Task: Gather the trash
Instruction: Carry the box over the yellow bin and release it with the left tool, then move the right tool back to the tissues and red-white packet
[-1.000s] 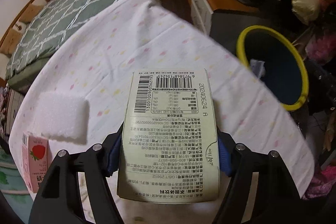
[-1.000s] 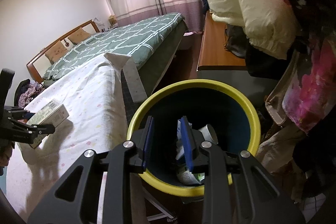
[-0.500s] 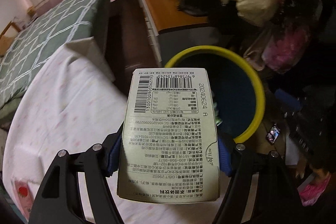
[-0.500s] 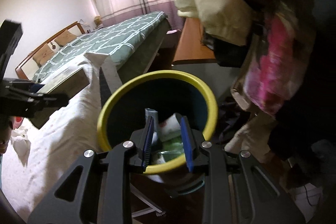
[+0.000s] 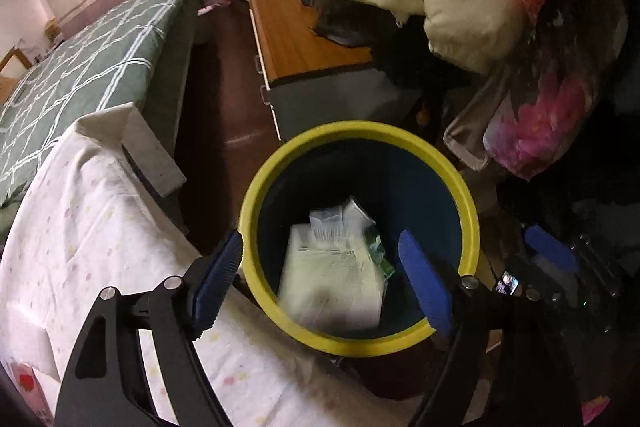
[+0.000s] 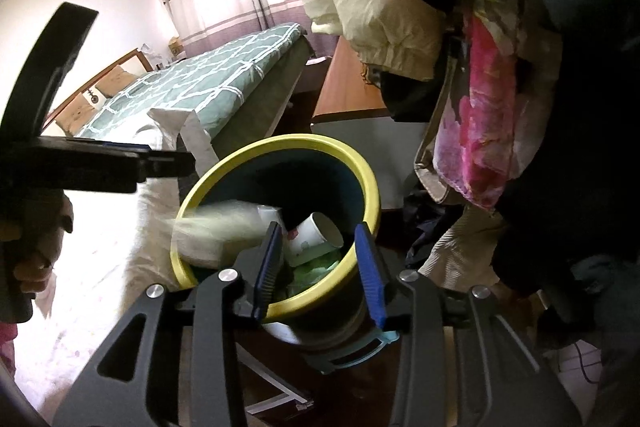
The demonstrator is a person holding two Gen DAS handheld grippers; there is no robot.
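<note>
Item: carton (image 5: 332,279), blurred, inside bin (image 5: 460,187), centre frame, directly ahead of L tongs (image 5: 320,279); long axis roughly along the fingers.
L tongs: spread wide, holding nothing, over bin mouth.
R tongs (image 6: 320,267): partly spread, empty, at bin's near rim, lower centre.
Pink carton (image 5: 24,387) on surface, lower left; L nearer.

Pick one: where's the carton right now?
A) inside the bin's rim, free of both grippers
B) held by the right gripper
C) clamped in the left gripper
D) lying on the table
A: the left gripper has its jaws spread wide with nothing between them, and the blurred carton sits within the yellow rim of the bin; the right gripper is open too.
</note>
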